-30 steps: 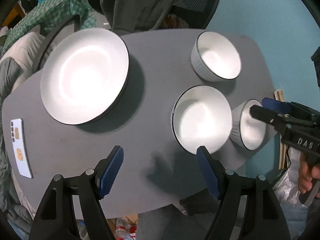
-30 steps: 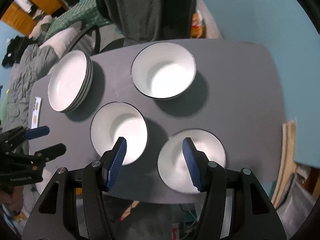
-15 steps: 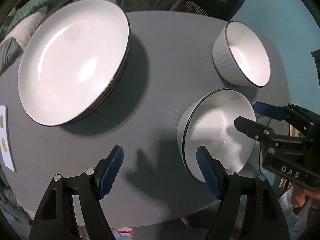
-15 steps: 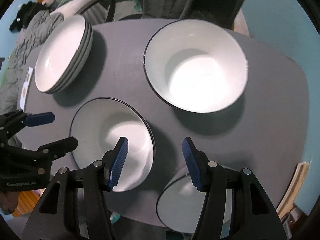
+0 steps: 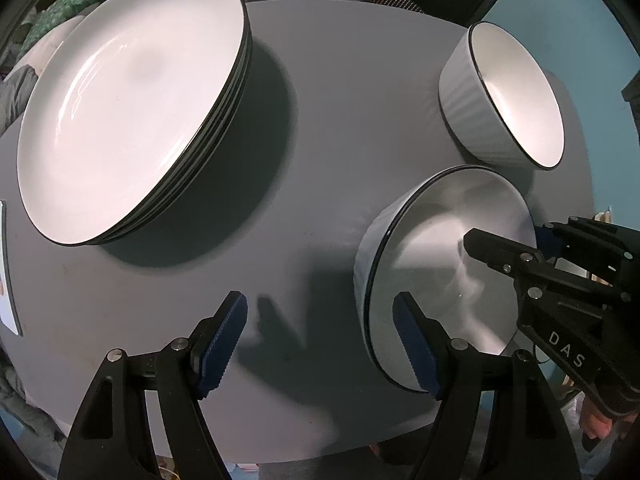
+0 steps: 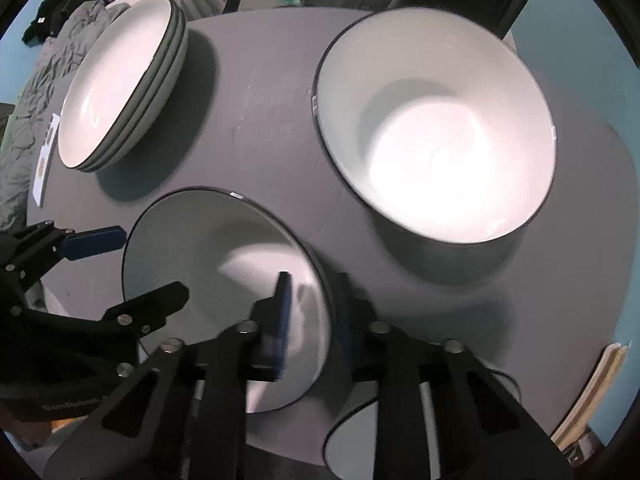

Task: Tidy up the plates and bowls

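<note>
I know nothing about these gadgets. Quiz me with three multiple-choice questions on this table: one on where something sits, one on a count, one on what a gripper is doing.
1. Where on the table is the stack of plates? A) far left B) far right C) inside a bowl
2. How many bowls does the right camera show? A) one B) three C) five
3. The right gripper is: A) open in mid-air B) holding a plate C) clamped on a bowl's rim

Answers: 1 A, it sits left of every bowl; 2 B, the far bowl, the gripped bowl and the near bowl; 3 C, one finger is inside the rim, one outside.
</note>
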The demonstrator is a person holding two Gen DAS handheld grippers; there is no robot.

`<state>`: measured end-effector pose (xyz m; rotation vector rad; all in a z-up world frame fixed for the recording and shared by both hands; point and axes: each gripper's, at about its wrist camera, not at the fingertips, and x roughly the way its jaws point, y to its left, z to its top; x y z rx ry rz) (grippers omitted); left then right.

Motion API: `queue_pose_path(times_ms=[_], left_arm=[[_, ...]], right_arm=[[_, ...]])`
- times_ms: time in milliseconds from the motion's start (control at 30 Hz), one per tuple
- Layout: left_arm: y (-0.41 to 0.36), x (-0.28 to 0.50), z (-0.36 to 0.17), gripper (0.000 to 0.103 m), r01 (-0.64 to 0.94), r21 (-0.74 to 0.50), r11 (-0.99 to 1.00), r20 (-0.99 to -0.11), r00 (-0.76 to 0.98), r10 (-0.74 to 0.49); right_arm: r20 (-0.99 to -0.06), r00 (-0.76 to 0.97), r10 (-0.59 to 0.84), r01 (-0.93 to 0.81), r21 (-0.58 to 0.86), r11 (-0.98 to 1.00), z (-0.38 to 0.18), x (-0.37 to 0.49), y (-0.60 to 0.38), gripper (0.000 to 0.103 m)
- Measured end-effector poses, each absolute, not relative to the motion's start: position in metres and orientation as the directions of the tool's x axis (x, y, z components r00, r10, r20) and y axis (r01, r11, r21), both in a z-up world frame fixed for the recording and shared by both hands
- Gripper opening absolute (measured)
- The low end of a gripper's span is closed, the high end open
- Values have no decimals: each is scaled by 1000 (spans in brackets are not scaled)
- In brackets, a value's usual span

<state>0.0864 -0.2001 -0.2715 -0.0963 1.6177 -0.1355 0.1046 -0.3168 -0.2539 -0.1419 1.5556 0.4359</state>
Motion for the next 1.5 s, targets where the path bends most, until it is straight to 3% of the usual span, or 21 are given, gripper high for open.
queue_pose_path(times_ms=[867, 1133, 1367, 1500], left_arm=[[-234, 91, -280, 76, 25, -127, 992, -991, -51, -125], [-242, 97, -291, 45, 21, -133, 991, -989, -74, -131], [-241, 99, -299, 32, -13, -198, 980, -977, -76, -198], [-241, 99, -302, 19, -19, -226, 974, -970, -84, -226]], right_arm=[[-966, -63, 252, -220, 260, 940, -256, 80, -322, 15], [-971, -58, 234, -238, 241, 941, -252, 82, -320, 15], [-974, -53, 219, -248, 226, 942, -253, 78, -307, 13], [-975, -54, 215, -245, 222, 944, -257, 76, -303, 9]])
